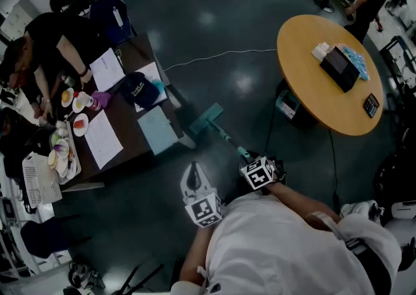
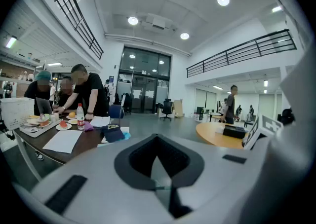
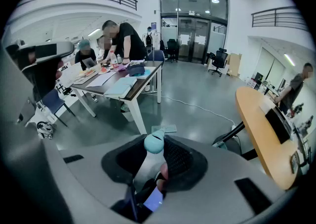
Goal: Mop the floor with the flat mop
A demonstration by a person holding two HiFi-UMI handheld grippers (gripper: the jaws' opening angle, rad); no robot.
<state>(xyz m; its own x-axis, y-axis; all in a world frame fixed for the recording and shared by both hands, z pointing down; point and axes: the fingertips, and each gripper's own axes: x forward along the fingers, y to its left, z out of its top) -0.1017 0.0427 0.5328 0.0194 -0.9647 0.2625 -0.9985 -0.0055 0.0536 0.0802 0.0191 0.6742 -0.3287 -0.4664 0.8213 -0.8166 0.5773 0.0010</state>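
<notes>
The flat mop has a teal head lying flat on the dark floor just off the corner of the long table. Its thin handle slopes back to my right gripper, which is shut on it. In the right gripper view the handle's rounded teal end sits between the jaws of the right gripper, with the mop head on the floor beyond. My left gripper hangs beside the handle, apart from it, jaws together and holding nothing. In its own view the left gripper points level across the room.
A long dark table with papers, a navy cap and food plates stands left, with people leaning over it. A round wooden table stands right. A white cable crosses the floor beyond the mop.
</notes>
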